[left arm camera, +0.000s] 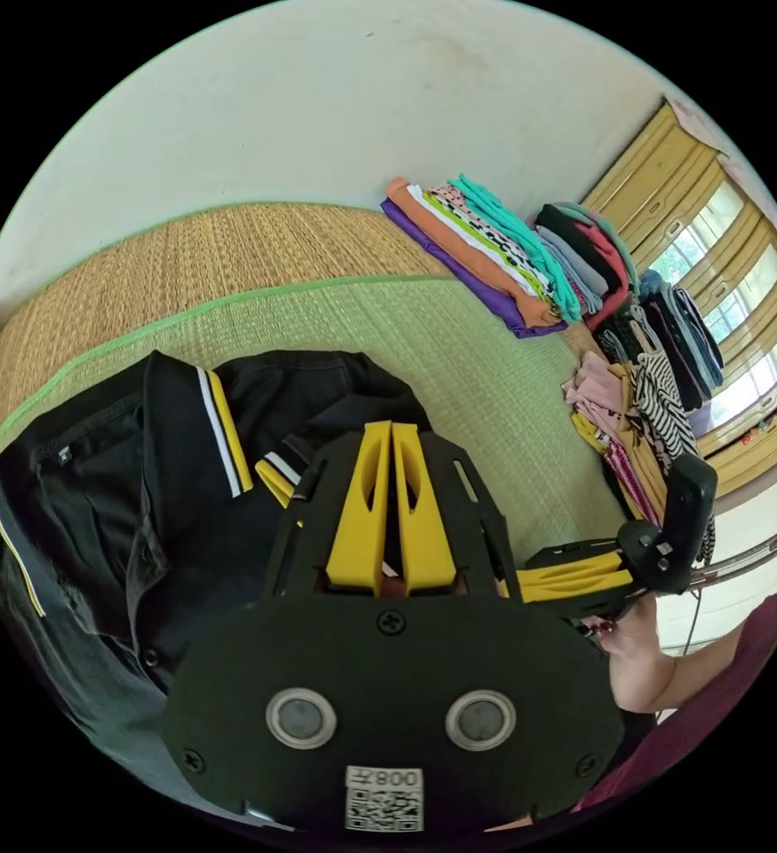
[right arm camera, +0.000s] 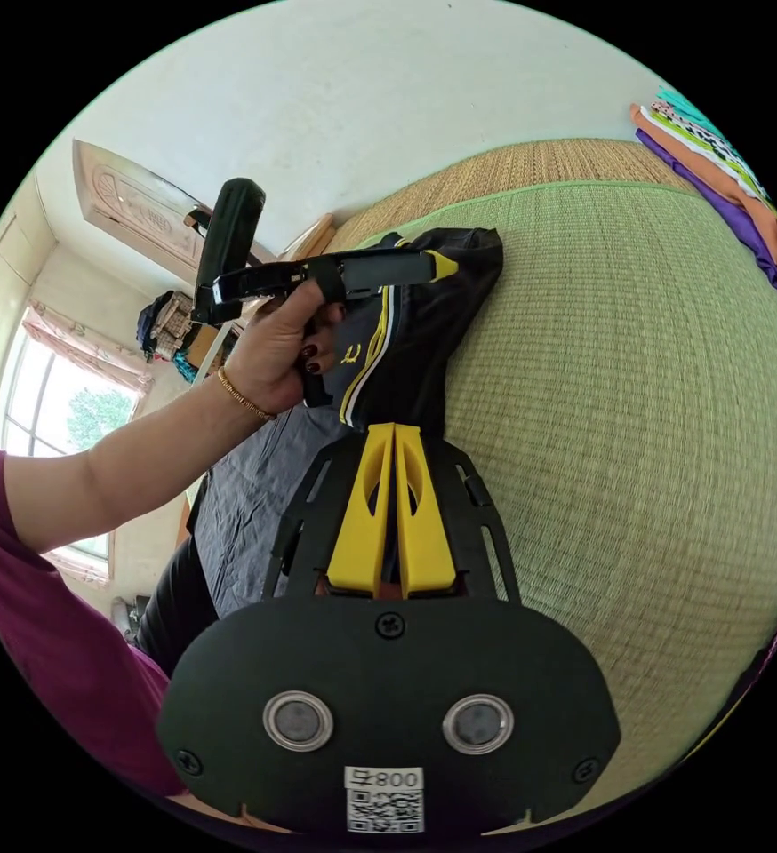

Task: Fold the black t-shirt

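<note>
Left gripper (left arm camera: 392, 426) shows in the left gripper view with its two yellow jaws drawn close together, their tips at the edge of the black t-shirt (left arm camera: 140, 498); whether cloth is caught between them I cannot tell, since the jaws hide that spot; the shirt lies spread on the green woven mat (left arm camera: 460, 355), its collar and striped sleeve cuffs showing, its lower part cut off by the gripper body and the picture's edge; the right gripper (left arm camera: 584, 577) comes in from the side, yellow jaws lying near together, held by a hand (left arm camera: 637, 640) that is partly hidden behind it; against the wall stands a row of folded clothes (left arm camera: 495, 249), and beside it a looser heap of garments (left arm camera: 637, 391) near the windows; no boxes or baskets hold any of it.

Right gripper (right arm camera: 394, 426) shows in the right gripper view with its jaws narrow, tips set against a raised fold of the black t-shirt (right arm camera: 424, 329); what they clamp is hidden; the left gripper (right arm camera: 437, 264) is seen from the side, its tip at the shirt's upper edge, gripped by a hand (right arm camera: 273, 355) wearing a bracelet; grey cloth (right arm camera: 255, 498) lies under the arm, hard to identify; the folded clothes (right arm camera: 744, 195) are cut by the rim.
</note>
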A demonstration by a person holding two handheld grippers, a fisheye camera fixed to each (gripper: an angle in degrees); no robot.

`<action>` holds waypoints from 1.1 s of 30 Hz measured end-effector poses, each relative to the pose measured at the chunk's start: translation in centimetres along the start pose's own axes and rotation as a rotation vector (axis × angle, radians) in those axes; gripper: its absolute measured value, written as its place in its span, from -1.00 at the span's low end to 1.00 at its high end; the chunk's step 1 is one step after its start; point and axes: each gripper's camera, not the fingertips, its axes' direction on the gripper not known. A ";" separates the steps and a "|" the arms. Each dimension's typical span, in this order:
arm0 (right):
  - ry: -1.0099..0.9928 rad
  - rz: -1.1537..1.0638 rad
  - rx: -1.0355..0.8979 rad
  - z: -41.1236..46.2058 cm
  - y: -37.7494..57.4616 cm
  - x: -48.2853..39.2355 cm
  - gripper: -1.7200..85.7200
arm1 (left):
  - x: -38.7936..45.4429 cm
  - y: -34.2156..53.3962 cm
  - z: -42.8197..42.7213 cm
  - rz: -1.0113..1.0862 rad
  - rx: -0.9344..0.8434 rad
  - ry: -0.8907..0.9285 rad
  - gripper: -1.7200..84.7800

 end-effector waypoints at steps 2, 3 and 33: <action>0.006 -0.004 0.000 0.0 -0.2 -0.1 -0.96 | -0.9 -0.3 1.1 -0.024 -0.080 0.021 -0.96; 0.008 -0.007 0.001 0.0 -0.2 -0.2 -0.96 | -1.1 -0.3 0.8 -0.035 -0.069 0.034 -0.96; 0.603 -0.131 -0.153 5.5 -20.5 -5.1 -0.84 | 1.5 13.8 -10.8 0.039 -0.080 0.160 -0.96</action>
